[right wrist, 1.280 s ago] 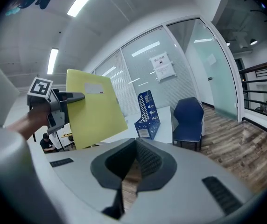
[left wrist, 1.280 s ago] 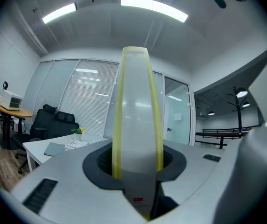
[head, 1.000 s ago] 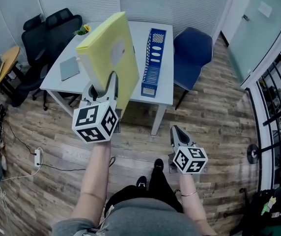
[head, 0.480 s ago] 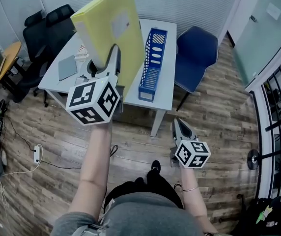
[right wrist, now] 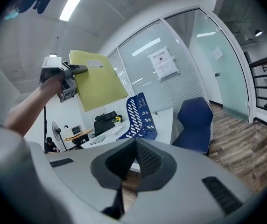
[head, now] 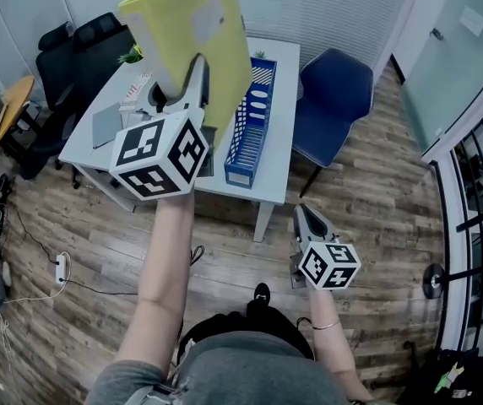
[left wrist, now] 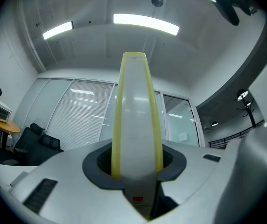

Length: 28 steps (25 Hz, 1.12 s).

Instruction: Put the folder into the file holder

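My left gripper (head: pixel 184 81) is shut on the lower edge of a yellow folder (head: pixel 195 32) and holds it upright, high above the white table (head: pixel 279 83). In the left gripper view the folder's pale spine (left wrist: pixel 136 125) rises straight up from between the jaws of the left gripper (left wrist: pixel 136 171). A blue perforated file holder (head: pixel 248 125) stands on the table just right of the folder, its open side up. The right gripper (head: pixel 307 219) hangs low over the wooden floor, shut with nothing in it. From the right gripper view the folder (right wrist: pixel 98 80) hovers above the file holder (right wrist: pixel 138 118).
A blue chair (head: pixel 334 91) stands at the table's right side and black office chairs (head: pixel 81 49) at its left. A grey notebook (head: pixel 106 125), papers and a yellow flower (head: pixel 130 55) lie on the table's left half. A power strip (head: pixel 60 268) and cable lie on the floor.
The left gripper has lifted the folder higher and carried it slightly right, closer over the file holder. The right gripper has stayed low at the right.
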Tool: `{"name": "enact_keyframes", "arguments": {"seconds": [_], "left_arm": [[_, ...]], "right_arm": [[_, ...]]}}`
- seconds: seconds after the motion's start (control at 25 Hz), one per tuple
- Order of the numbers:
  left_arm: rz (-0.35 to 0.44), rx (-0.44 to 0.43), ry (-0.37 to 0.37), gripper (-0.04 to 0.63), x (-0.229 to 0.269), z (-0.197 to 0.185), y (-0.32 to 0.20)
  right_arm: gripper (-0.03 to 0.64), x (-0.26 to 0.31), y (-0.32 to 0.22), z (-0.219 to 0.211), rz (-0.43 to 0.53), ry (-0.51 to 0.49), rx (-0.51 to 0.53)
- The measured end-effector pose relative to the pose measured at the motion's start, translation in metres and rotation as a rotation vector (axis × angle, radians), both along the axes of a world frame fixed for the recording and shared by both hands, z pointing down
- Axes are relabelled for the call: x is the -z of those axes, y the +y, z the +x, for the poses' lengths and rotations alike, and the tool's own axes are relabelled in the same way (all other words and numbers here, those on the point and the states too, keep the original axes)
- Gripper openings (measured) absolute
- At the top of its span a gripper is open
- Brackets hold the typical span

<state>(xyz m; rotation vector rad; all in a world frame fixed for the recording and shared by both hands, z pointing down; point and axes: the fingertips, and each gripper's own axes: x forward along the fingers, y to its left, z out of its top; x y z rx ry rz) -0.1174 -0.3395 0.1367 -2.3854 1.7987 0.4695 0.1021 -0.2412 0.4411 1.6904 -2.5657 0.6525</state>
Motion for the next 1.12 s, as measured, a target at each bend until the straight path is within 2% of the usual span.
{"name": "enact_keyframes", "arguments": {"seconds": [0.24,0.68,1.12], "left_arm": [[0.005,0.012,0.003,0.149,0.001,0.012,-0.027],[-0.049,0.026,-0.008,0.149,-0.024,0.033,-0.073],[-0.081,0.031,-0.03,0.15,-0.058,0.05,-0.091]], "right_arm": [[0.005,-0.007,-0.011,0.009,-0.017,-0.013,0.011],[0.005,-0.016,-0.025,0.025,-0.044,-0.018,0.012],[0.005,-0.026,-0.034,0.037,-0.07,-0.021,-0.007]]}}
